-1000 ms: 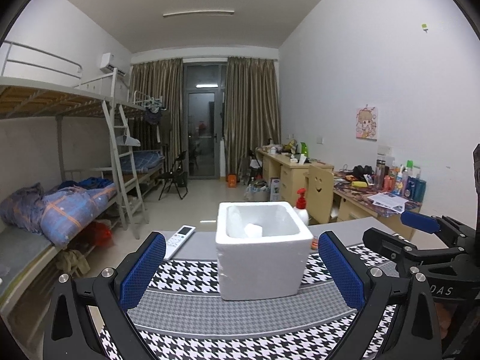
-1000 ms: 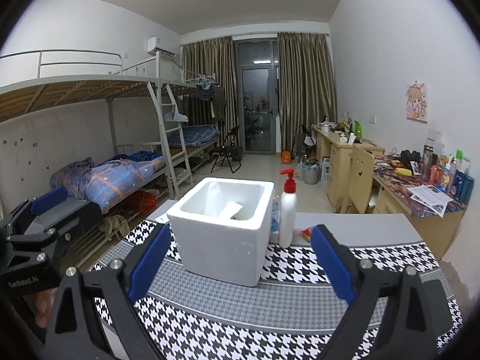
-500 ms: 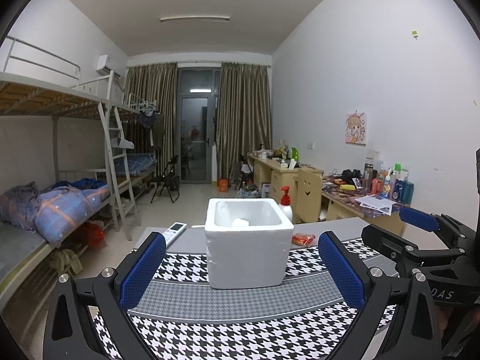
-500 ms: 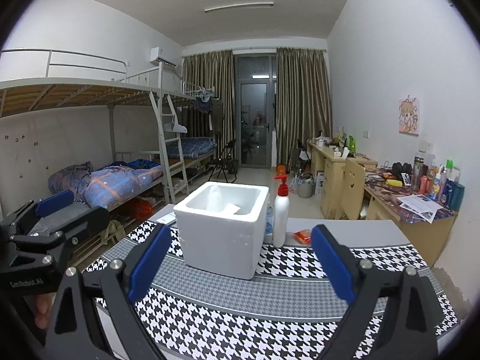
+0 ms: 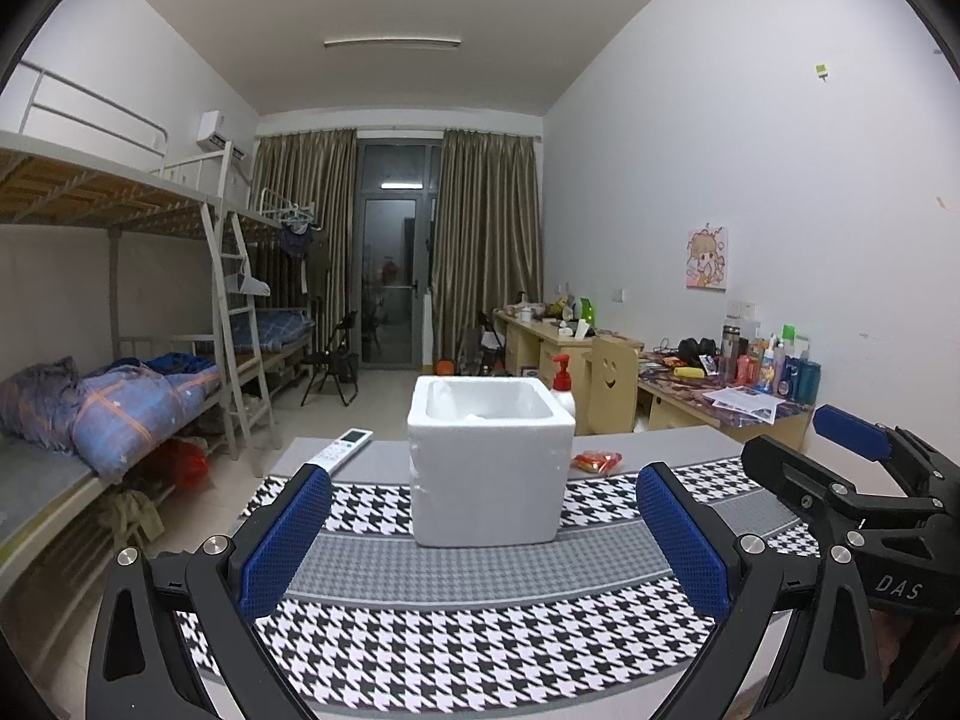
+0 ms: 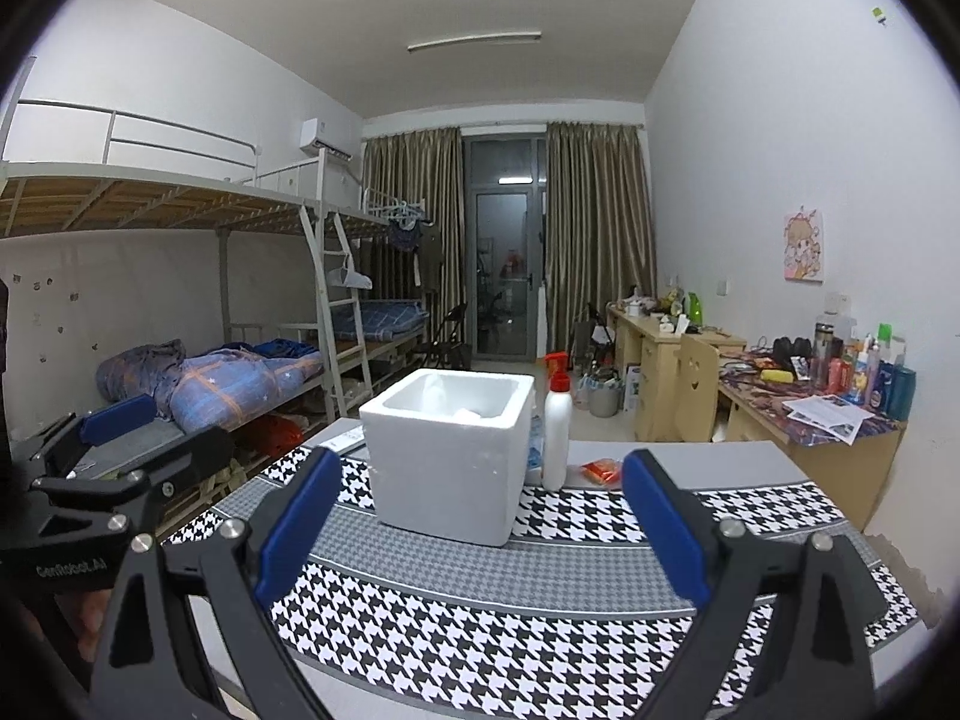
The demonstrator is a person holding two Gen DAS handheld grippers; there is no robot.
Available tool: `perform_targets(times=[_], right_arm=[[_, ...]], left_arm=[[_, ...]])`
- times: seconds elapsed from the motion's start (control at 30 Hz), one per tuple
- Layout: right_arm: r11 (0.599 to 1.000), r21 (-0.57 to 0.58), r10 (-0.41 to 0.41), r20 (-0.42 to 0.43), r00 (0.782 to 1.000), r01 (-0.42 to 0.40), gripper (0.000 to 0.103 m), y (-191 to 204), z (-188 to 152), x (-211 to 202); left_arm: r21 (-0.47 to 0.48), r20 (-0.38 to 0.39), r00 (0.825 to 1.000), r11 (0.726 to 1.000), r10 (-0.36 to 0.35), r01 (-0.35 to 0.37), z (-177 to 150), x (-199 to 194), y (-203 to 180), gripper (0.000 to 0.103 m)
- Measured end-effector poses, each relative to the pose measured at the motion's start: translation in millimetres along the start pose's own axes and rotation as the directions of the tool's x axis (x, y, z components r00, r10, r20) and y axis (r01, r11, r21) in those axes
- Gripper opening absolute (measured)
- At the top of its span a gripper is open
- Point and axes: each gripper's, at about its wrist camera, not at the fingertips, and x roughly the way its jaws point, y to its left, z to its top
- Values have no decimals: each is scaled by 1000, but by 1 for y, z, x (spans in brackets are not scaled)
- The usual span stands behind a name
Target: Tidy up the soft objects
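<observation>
A white foam box (image 5: 489,462) (image 6: 447,456) stands open-topped on the houndstooth mat (image 5: 480,630) (image 6: 540,618); something white lies inside it, only partly visible over the rim. My left gripper (image 5: 480,540) hangs open in front of the box, nothing between its blue pads. My right gripper (image 6: 480,531) is open too and holds nothing; it also shows at the right edge of the left wrist view (image 5: 852,480). The left gripper appears at the left edge of the right wrist view (image 6: 96,450).
A white pump bottle (image 6: 557,426) with a red cap stands right behind the box. A small orange packet (image 5: 597,461) and a white remote (image 5: 348,447) lie on the grey tabletop beyond the mat. Bunk beds line the left, cluttered desks the right.
Both grippers have drawn back and lower from the foam box, so its inside shows less. Both stay open.
</observation>
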Motion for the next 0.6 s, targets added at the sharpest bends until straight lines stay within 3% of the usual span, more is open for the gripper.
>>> perform_targets(times=[0.4, 0.6], right_arm=[[999, 22, -26, 35, 999, 26, 96, -4, -24, -20], [999, 24, -41, 14, 999, 40, 96, -4, -34, -16]], left_arm=[[3, 33, 999, 1000, -7, 6, -20, -19, -2, 102], [-3, 32, 999, 1000, 1, -1, -24, -19, -1, 102]])
